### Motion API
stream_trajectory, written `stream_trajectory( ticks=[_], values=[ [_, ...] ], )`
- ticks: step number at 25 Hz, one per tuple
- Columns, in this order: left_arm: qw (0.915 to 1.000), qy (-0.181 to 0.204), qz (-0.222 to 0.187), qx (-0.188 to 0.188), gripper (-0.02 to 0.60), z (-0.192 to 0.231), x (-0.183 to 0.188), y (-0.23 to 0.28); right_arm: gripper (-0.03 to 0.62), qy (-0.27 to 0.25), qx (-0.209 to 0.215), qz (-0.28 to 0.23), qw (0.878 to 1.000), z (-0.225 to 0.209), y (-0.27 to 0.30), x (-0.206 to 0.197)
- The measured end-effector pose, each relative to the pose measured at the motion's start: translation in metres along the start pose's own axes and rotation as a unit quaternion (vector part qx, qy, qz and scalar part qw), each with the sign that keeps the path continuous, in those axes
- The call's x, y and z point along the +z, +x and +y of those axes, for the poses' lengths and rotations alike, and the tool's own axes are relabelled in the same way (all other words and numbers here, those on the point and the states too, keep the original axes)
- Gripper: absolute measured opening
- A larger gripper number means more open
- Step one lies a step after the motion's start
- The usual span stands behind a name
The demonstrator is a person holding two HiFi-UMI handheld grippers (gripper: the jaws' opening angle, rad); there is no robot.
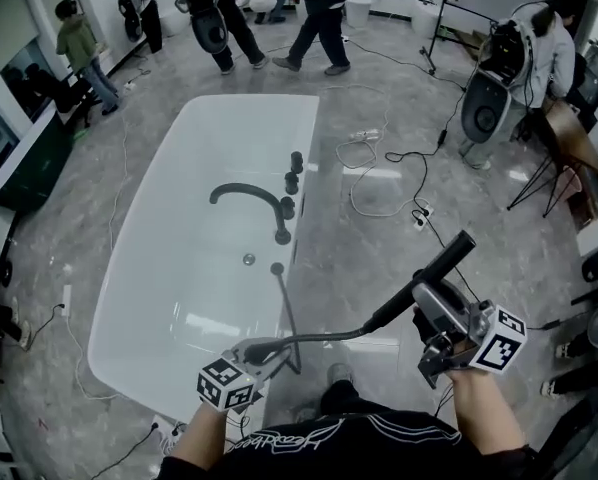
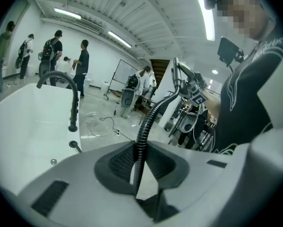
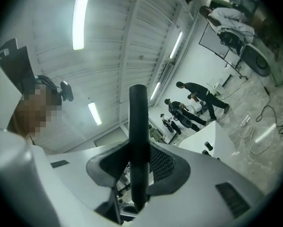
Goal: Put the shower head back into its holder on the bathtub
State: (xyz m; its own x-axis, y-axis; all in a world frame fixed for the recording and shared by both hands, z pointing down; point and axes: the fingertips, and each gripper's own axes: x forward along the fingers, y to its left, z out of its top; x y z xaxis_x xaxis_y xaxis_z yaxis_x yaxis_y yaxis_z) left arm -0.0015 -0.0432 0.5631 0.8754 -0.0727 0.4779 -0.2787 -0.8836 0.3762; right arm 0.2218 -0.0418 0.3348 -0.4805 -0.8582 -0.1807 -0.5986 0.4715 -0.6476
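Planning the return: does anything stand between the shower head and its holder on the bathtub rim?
Nothing visible does. The shower head sits in the right hand-held gripper over floor; only its own hose, held by the left hand-held gripper, runs toward the holder.

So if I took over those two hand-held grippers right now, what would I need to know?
Left hand-held gripper: closed on the shower hose, at the near end of the bathtub.
Right hand-held gripper: closed on the shower head, held up over the floor beside the tub.
Done: shower head lifted.
Left: carry it to the black fittings on the rim and seat it; I can't tell which one is the holder.
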Motion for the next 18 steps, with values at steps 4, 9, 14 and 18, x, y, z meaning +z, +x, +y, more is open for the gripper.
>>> stream_trajectory(
  ticks=[4, 9, 14, 18],
  values=[
    [0.9986, -0.003, -0.026, 0.046, 0.064, 0.024, 0.034, -0.024, 0.130, 0.023, 0.037, -0.011, 0.999, -0.007, 0.009, 0.005],
    [0.9940, 0.010, -0.044, 0.099, 0.064, 0.039, 0.077, -0.036, 0.130, 0.038, 0.082, -0.020, 0.996, -0.014, 0.016, 0.027],
    [0.9841, 0.046, -0.057, 0.162, 0.064, 0.051, 0.125, -0.041, 0.130, 0.036, 0.120, -0.022, 0.992, -0.026, 0.019, 0.054],
    [0.9741, 0.078, -0.074, 0.199, 0.064, 0.051, 0.162, -0.041, 0.129, 0.033, 0.140, -0.024, 0.989, -0.028, 0.017, 0.077]
  ],
)
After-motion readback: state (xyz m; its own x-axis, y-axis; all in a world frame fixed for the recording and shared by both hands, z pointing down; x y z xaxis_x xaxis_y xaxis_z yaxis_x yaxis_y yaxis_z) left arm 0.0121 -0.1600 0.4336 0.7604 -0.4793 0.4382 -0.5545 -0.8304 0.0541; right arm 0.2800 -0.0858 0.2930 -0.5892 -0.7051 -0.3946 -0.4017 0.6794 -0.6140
